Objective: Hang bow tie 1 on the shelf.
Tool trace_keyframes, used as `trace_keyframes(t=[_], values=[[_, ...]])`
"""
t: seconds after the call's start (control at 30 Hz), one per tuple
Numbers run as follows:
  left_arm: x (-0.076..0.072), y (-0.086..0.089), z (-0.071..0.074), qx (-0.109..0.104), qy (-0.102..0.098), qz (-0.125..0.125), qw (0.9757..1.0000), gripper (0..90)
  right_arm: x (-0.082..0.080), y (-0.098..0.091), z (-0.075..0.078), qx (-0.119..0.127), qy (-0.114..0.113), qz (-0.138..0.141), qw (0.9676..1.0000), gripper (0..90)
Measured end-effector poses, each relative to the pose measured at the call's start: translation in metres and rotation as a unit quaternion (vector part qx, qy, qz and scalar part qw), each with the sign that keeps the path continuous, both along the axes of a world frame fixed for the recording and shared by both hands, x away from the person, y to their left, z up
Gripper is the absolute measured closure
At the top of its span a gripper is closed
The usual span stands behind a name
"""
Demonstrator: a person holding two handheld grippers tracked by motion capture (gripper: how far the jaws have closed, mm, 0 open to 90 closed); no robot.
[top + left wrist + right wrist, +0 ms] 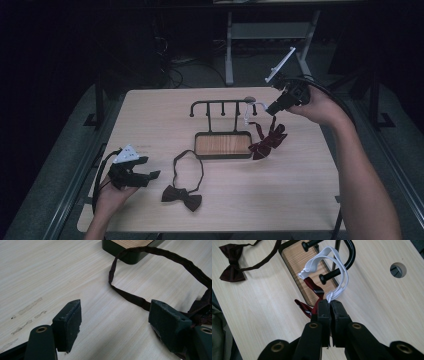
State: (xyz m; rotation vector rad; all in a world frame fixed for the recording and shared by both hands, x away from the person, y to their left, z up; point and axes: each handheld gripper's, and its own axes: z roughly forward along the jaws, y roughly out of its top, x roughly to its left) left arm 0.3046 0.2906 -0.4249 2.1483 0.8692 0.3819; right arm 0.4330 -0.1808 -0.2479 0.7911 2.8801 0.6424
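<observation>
Dark bow tie [200, 307]: knot hidden behind a jaw, cut by frame edge. Striped bow tie [313, 298]: lower part hidden behind right tongs [330, 306].

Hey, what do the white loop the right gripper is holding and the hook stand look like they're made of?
The white loop looks like flat woven elastic: matte, limp, knotted at its ends. The hook stand seems to be black-coated metal rod, smooth with a slight sheen, and its tray shows a wood-grain floor, possibly veneer or print.

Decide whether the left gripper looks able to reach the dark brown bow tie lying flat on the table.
Probably yes: the left gripper is open beside the dark brown bow tie, with bare wooden table between them.
</observation>
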Motion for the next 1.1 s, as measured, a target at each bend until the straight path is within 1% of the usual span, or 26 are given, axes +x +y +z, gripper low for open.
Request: trace_keyframes(t=[0.17,0.43,0.53,0.73,0.87,0.97,1.0,1.1], values=[[0.000,0.000,0.000,0.000,0.001,0.000,1.0000,26.5,0.009,-0.002,-0.010,-0.002,0.008,-0.010,0.9999,86.3],[0.000,-0.001,0.000,0.002,0.005,-0.001,1.0000,26.6,0.014,-0.002,-0.014,0.002,0.007,-0.015,0.9999,86.1],[0.000,-0.001,0.000,-0.001,0.004,0.000,1.0000,26.6,0.016,-0.003,-0.015,0.001,0.009,-0.022,0.9997,85.3],[0.000,-0.001,0.000,0.002,0.003,-0.001,1.0000,26.6,0.017,-0.003,-0.017,-0.001,0.011,-0.024,0.9997,84.7],[-0.001,-0.001,0.000,0.004,0.002,-0.002,1.0000,26.6,0.018,-0.002,-0.019,-0.001,0.011,-0.022,0.9997,82.2],[-0.001,-0.001,0.000,0.003,0.003,-0.002,1.0000,26.7,0.017,-0.003,-0.020,0.003,0.010,-0.022,0.9997,81.0],[-0.001,-0.001,0.000,0.003,0.002,-0.002,1.0000,26.7,0.016,-0.003,-0.021,0.009,0.013,-0.020,0.9997,80.5],[-0.001,-0.001,0.000,0.005,0.002,-0.002,1.0000,26.6,0.014,-0.004,-0.022,0.010,0.012,-0.015,0.9998,79.1]])
